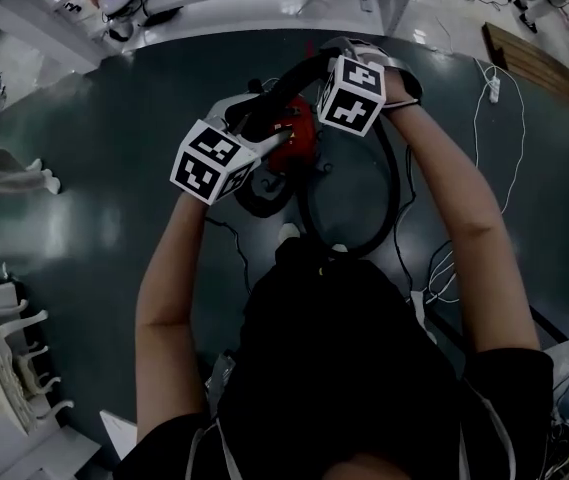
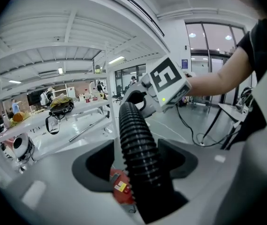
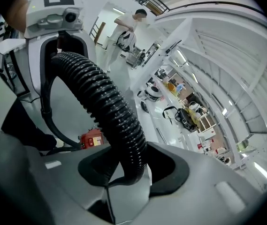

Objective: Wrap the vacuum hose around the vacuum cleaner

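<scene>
**Black vacuum hose lifted over the red vacuum cleaner: wrapping only partly done**

The left gripper has its jaws apart. The vacuum hose runs loose between them, and a gap shows on one side. Below it, the vacuum cleaner stands on the dark floor, and one loop of hose seems to lie already around its right side. The right gripper has its jaws closed on the vacuum hose. In my judgement, the raised part must still be laid around the body.
</scene>
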A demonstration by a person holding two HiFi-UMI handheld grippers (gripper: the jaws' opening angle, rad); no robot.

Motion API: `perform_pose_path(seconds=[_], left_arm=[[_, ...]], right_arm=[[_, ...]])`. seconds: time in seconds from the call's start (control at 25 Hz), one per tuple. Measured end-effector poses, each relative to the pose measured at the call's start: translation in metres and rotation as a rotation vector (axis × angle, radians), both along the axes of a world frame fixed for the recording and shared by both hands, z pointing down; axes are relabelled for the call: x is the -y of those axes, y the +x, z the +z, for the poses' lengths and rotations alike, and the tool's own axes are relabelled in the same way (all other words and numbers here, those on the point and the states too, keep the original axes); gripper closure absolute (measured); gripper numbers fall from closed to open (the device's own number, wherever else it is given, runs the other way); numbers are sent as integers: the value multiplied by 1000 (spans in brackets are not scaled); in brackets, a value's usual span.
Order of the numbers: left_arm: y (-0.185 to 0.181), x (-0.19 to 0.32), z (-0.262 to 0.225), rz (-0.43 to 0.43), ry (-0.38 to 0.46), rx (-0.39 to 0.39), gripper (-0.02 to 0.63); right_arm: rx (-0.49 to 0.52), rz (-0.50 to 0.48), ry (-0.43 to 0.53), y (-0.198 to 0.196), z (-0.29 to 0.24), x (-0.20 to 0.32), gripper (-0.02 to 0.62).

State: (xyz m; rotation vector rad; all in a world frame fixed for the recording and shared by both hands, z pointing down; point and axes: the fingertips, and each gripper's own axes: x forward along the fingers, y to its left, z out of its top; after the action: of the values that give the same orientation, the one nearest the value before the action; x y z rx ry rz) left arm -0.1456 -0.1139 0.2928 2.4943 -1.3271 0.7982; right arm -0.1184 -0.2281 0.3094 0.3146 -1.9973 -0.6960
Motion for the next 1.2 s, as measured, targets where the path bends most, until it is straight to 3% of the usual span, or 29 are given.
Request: perform_pose_path(seconds=[0.16, 0.36, 0.44, 0.68, 0.88, 1.04, 1.2], left_arm=[[4, 18, -2, 40, -29, -7, 311], [2, 32, 11, 116, -124, 88, 313], [0, 33, 18, 139, -176, 104, 373], [-13, 41, 18, 113, -211, -64, 466], [-21, 45, 27, 127, -211, -69, 468], [-29, 51, 32, 115, -198, -85, 469], [-47, 54, 30, 74, -170, -133, 469]], right_arm=[[-16, 17, -12, -4, 8, 0, 414], [-8, 15, -13, -19, 7, -2, 413], [9, 10, -14, -24, 5, -3, 413], [19, 0, 2, -29, 9, 0, 411], [33, 13, 26, -32, 15, 5, 394], [148, 106, -56, -28, 15, 12, 360], [163, 170, -42, -13, 24, 15, 357]])
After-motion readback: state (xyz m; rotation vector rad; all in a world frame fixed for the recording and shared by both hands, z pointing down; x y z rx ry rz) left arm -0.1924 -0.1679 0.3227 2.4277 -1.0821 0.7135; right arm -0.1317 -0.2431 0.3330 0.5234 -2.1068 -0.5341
